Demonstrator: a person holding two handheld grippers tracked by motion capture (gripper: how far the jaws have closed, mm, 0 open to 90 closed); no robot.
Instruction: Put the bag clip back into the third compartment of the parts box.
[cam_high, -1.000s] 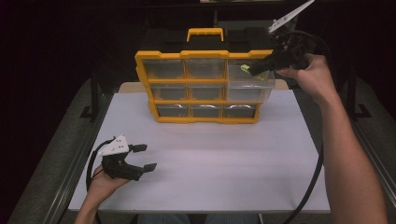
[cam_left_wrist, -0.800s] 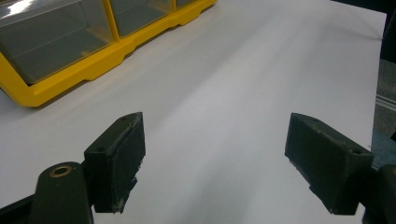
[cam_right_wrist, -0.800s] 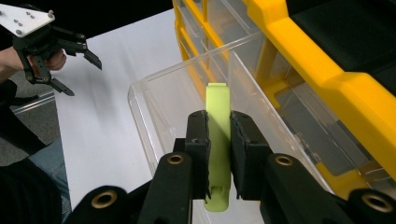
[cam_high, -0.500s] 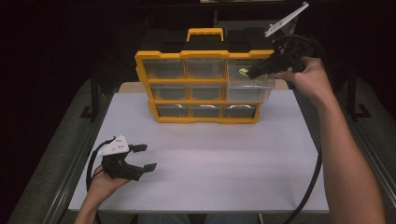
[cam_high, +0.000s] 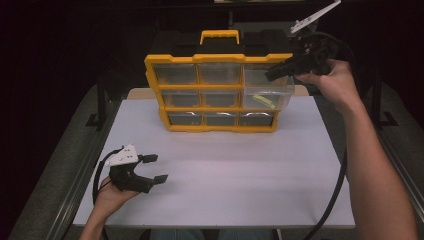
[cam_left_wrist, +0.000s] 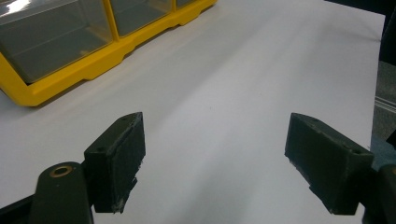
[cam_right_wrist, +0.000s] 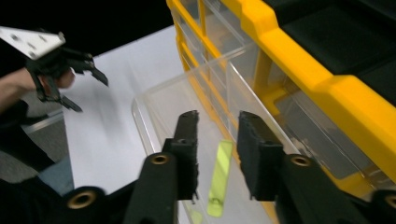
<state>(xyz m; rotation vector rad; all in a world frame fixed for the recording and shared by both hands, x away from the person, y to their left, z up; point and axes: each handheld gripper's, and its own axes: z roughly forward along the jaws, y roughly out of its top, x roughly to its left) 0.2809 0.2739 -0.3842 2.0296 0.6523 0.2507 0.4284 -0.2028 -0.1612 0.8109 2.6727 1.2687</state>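
Hovering my right gripper (cam_right_wrist: 217, 154) over the pulled-out clear plastic drawer (cam_high: 267, 95) of the yellow organiser cabinet (cam_high: 218, 92), upper right of frame, I note its jaws have just been opening, now narrowly parted and empty. A lime-green strip (cam_right_wrist: 221, 177) lies in the drawer beneath them, so I judge the drop done; next I must withdraw and push the drawer shut. My left gripper (cam_high: 153, 168) rests wide open, lower left.

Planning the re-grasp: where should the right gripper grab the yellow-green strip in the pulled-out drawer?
Judging by its pose: the strip lies flat in the open clear drawer. Bring the right gripper down from above and pinch across its narrow width at mid-length; the drawer walls block any side approach.

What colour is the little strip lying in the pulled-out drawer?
Bright yellow-green strip; the right gripper view shows it best.
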